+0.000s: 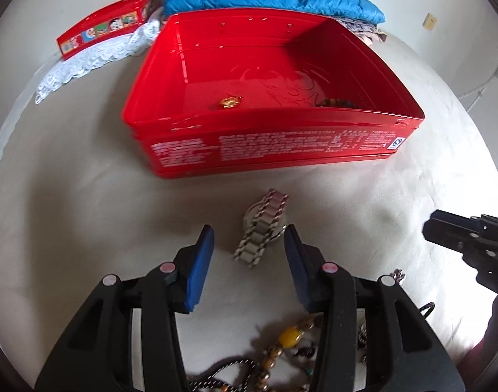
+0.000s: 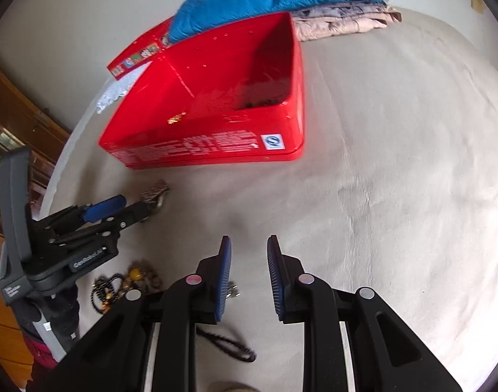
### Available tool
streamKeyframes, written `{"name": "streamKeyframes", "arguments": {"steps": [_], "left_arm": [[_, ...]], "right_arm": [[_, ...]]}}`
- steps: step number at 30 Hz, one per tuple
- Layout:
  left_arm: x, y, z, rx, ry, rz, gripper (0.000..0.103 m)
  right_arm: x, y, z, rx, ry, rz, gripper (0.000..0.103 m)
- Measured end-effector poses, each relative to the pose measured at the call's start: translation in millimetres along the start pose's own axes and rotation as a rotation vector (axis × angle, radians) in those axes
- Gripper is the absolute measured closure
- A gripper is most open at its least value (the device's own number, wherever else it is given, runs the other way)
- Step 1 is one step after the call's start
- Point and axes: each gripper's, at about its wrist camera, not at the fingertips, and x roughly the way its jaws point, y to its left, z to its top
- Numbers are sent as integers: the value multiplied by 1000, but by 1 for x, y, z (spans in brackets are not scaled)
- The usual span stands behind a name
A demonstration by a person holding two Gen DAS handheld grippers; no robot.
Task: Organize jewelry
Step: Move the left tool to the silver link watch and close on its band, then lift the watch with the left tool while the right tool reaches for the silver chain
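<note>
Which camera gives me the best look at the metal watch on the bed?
Left wrist view: the watch lies unobstructed between the open left gripper fingers. In the right wrist view it is small, partly hidden behind the left gripper.

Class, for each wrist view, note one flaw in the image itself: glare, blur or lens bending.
Left wrist view: glare streaks on the inner wall of the red tin, and its straight rim bows from fisheye distortion. Right wrist view: the tin's white print and the pale bedcover smear with motion blur.
</note>
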Motion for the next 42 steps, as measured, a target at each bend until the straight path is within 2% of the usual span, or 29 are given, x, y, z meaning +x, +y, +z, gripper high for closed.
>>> {"name": "streamKeyframes", "arguments": {"steps": [3,4,5,7,15,21,29,37,42], "left_arm": [[8,-2,4,-1,6,-16,60],[11,-4,4,-1,14,-22,62],[16,-4,4,-2,29,-33,69],[19,-5,5,-3,21,-27,73],[17,-2,1,-41,4,-42,73],[-4,3,-17,-60,4,-76,73],[-41,17,-49,-89,-60,-63,73],[-52,27,-58,-103,-113,-21,73],[-47,36,-59,-121,-114,-17,74]], "right_arm": [[7,0,-1,-10,6,-2,80],[9,0,-3,-12,13,4,80],[10,0,-4,-14,18,12,80],[10,3,-4,-19,14,10,80],[7,4,-8,-13,19,24,80],[-10,14,-22,-43,10,55,78],[-3,27,-43,-46,129,122,78],[20,32,-46,30,204,119,78],[26,40,-42,41,184,96,75]]}}
